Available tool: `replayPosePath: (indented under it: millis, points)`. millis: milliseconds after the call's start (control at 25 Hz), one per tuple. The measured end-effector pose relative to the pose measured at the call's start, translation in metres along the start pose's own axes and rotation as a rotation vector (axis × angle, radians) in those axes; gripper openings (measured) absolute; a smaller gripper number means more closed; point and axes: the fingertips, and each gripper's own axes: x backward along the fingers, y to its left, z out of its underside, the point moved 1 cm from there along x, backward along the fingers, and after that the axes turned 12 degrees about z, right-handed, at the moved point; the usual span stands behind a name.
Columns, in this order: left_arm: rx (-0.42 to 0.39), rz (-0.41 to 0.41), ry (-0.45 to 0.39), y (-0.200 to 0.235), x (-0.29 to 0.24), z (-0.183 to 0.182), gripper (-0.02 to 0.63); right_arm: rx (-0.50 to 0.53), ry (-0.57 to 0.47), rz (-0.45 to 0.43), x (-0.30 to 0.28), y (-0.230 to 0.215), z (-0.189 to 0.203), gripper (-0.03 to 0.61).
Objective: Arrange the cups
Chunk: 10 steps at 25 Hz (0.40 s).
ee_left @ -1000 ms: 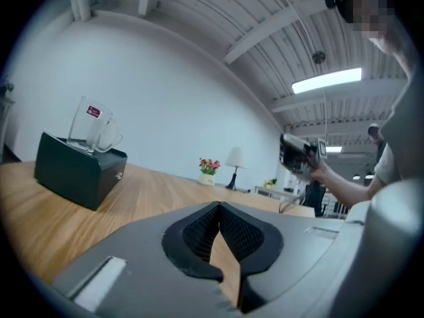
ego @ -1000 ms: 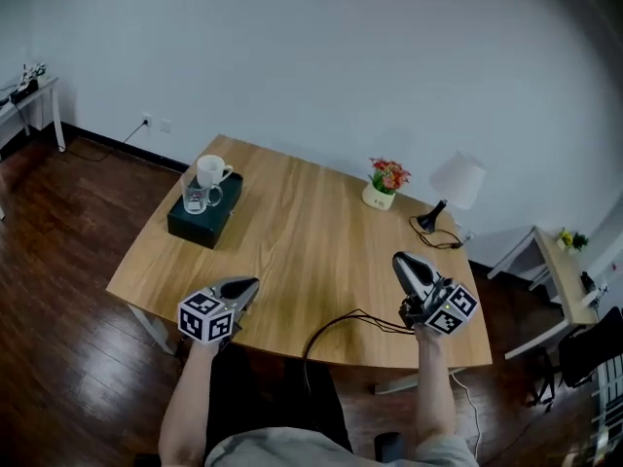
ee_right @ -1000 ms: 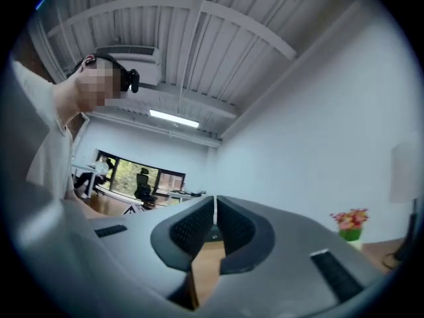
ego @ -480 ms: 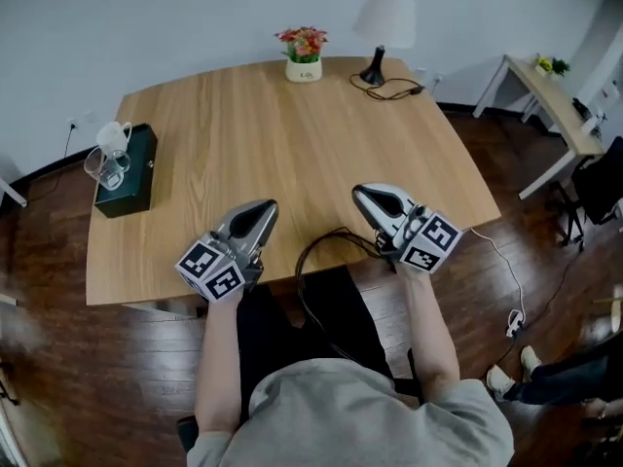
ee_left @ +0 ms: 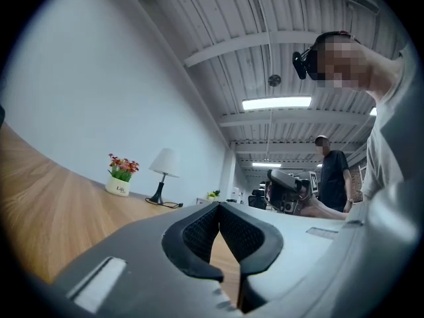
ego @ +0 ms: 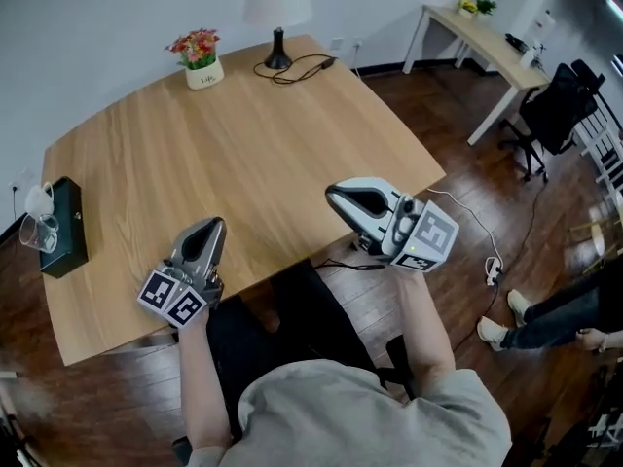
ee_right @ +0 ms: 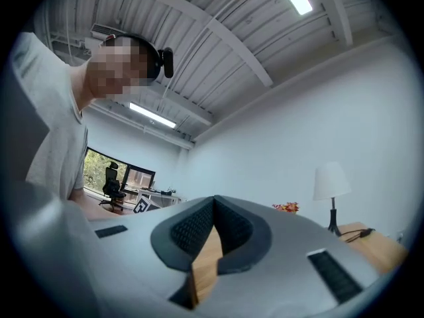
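A white mug and a clear glass cup stand on a dark green box at the far left edge of the wooden table. My left gripper hovers over the table's near edge, far to the right of the cups. Its jaws meet at the tip with nothing between them. My right gripper hangs over the near right part of the table, also shut and empty. Both point roughly level across the table.
A small flower pot and a white lamp with its cable stand at the table's far side. A black cable hangs off the near edge. A side desk, an office chair and another person's legs are to the right.
The head view has swung round to the right, so the table and the box with the cups have slid to the picture's left. Both grippers have shifted along the near edge, still shut and empty.
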Motion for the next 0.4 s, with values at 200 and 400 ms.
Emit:
replayPosePath:
  millis: [200,400]
  points:
    - [-0.009,0.004,0.023,-0.008,-0.005,0.003,0.009,-0.04,-0.004,-0.016,-0.006,0.008,0.016,0.009]
    - [-0.008,0.011,0.023,-0.01,-0.009,0.004,0.009,-0.05,-0.022,-0.019,-0.015,0.004,0.015,0.009]
